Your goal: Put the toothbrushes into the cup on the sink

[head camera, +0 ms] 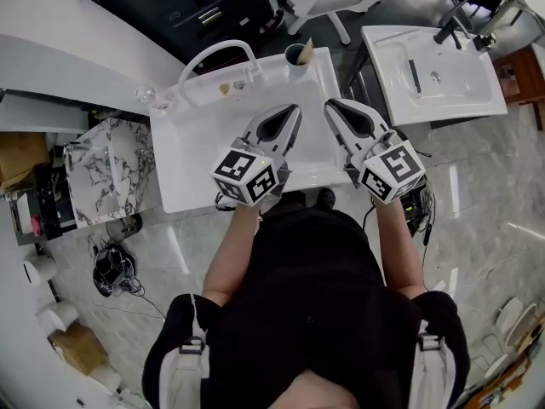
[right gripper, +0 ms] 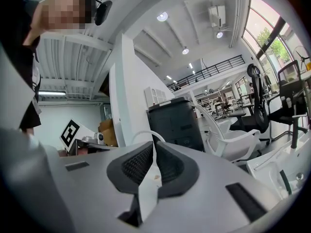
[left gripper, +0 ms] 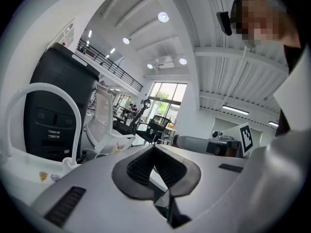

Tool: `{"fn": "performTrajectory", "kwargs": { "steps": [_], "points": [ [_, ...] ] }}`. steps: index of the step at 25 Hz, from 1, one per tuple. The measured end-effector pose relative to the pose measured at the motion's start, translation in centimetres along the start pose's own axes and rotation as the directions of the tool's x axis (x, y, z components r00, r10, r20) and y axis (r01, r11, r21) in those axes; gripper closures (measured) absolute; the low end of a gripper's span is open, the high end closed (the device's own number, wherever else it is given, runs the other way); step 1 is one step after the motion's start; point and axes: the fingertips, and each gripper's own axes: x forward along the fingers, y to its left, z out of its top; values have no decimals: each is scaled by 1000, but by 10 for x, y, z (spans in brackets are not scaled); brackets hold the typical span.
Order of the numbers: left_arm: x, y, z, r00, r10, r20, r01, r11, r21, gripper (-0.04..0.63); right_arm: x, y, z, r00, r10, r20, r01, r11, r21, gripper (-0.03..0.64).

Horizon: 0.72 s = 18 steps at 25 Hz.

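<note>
Two grippers, both empty right now. The grey left hand-held gripper (head camera: 291,113) and the grey right hand-held gripper (head camera: 334,107) are hovering side by side over the near half of the white rectangular sink (head camera: 196,143), noses pointing toward 12 o'clock. In its own view, the left one is sitting with its ribbed pads pressed together and nothing between them. The right one is pretty much the same, clenched down to a thin slit with only white sink showing through.

My guess is they're being held level and low like this because nothing is being carried. It looks more like a neutral pose than a reach.

Containers: the small dark round cup (head camera: 295,55) is standing on the back rim of the sink at roughly 12 o'clock from the grippers, just right of the white arched faucet (head camera: 217,51). One tan stick-like handle (head camera: 307,45) is poking out of it, leaning right. I'm reading that as a toothbrush already in, but it's too small to be sure. The sink bowl itself is holding nothing that I can make out.

Off at 2 o'clock, a second white basin (head camera: 460,92) with a black faucet (head camera: 447,28) is sitting well apart. A dark slim thing (head camera: 413,75) is lying on it. Could be another toothbrush, can't tell.
</note>
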Motion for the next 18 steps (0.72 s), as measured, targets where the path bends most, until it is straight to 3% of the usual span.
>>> {"fn": "performTrajectory", "kwargs": {
  "steps": [18],
  "points": [
    [10, -14, -4, 1000, -23, -10, 23, 1000, 3, 588, -15, -18, -11, 999, -44, -2, 44, 999, 30, 584]
  ]
}}
